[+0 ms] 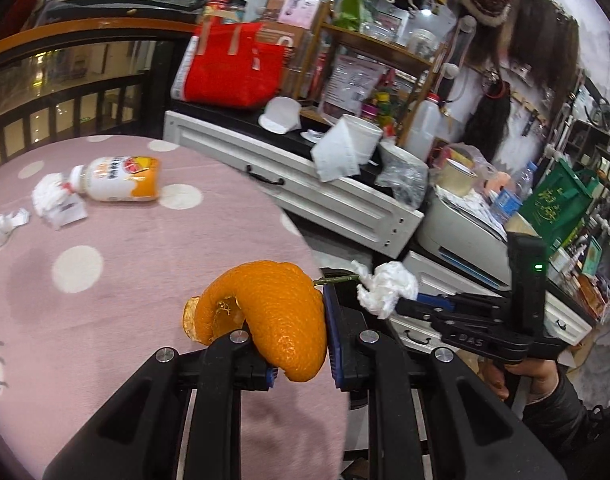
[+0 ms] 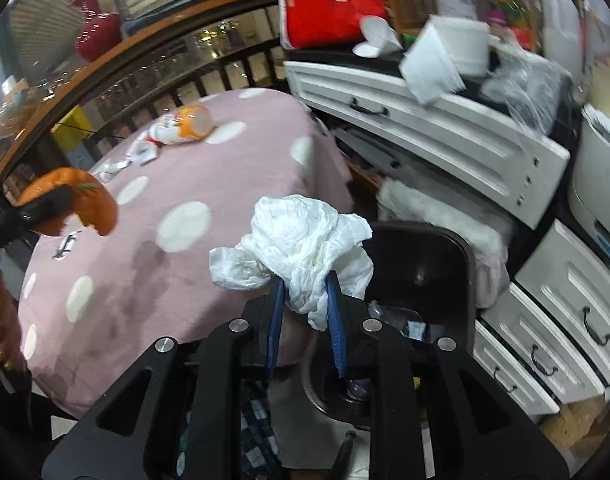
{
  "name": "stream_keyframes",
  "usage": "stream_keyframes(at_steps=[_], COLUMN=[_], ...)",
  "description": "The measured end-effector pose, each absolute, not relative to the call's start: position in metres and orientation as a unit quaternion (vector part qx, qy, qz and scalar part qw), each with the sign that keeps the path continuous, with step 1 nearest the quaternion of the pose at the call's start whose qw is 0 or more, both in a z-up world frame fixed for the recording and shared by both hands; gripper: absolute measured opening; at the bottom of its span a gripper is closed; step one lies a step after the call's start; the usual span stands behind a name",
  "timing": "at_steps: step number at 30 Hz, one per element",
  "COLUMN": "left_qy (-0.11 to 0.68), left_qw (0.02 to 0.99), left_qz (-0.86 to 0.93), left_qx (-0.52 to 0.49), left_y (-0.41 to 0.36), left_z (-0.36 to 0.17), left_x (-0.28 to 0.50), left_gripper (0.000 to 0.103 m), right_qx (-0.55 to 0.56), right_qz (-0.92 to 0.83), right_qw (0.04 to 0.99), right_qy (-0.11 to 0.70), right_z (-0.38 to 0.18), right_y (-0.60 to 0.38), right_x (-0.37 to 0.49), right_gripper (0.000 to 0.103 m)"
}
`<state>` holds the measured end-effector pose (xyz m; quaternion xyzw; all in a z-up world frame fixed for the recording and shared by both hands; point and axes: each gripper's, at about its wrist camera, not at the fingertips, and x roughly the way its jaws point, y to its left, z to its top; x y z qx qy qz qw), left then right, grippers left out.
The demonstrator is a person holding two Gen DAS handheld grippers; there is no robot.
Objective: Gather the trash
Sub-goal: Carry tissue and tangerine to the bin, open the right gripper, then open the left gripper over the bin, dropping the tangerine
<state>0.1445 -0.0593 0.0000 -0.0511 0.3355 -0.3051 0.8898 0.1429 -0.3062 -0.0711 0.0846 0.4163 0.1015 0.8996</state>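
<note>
Surroundings: a white drawer cabinet [image 2: 445,120] stands just beside the round table [image 1: 145,264], which wears a pink cloth with white dots; a red bag [image 1: 233,64], a tissue roll [image 1: 351,140] and a white jug [image 1: 423,124] crowd the cabinet top.
Bin: a dark trash bin [image 2: 421,268] sits on the floor between table edge and cabinet, with scraps visible inside.
Left gripper [image 1: 301,340]: pinching an orange peel [image 1: 273,312] between its blue pads, held over the table's near edge.
Peel axis: curved like a hook, long axis running from lower right up and over to the left, with a small green stem [image 1: 337,279] pointing right.
Right gripper [image 2: 305,316]: clamped on a crumpled white tissue [image 2: 301,248], held beside the table over the bin's near rim.
Left on table: a drink bottle [image 1: 117,178] lies on its side at the far edge, cap end pointing left, touching a tissue wad [image 1: 49,196]; another paper scrap [image 1: 7,228] lies near.
</note>
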Motion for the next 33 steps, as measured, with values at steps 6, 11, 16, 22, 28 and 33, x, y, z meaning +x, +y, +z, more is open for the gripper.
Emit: stream_keyframes(at_steps=[6,11,16,22,28,33], left_qy=[0.338,0.345,0.354,0.374,0.394,0.407], left_qw=[0.877,0.868,0.860,0.845,0.824,0.808], left_qz=[-0.338,-0.355,-0.365,-0.380,-0.407,-0.425], left_qx=[-0.044,-0.034,-0.030,-0.036,-0.034,-0.010], left_y=[-0.096,-0.118,-0.133,-0.150,-0.176,-0.205], left_z=[0.003,-0.001,-0.007,-0.019,-0.031,-0.044], left_x=[0.144,0.142,0.142,0.145,0.145,0.141], left_gripper=[0.019,0.019,0.019,0.019,0.019,0.019], right_qx=[0.111,0.135,0.149,0.181,0.198,0.221], right_qz=[0.054,0.025,0.013,-0.003,-0.033,-0.066], right_qw=[0.871,0.843,0.825,0.823,0.845,0.862], right_qy=[0.475,0.520,0.544,0.539,0.495,0.451], right_z=[-0.126,-0.174,-0.207,-0.212,-0.176,-0.145], right_y=[-0.333,-0.348,-0.353,-0.366,-0.392,-0.425], right_x=[0.158,0.171,0.175,0.169,0.148,0.126], right_gripper=[0.022,0.022,0.033,0.059,0.067,0.070])
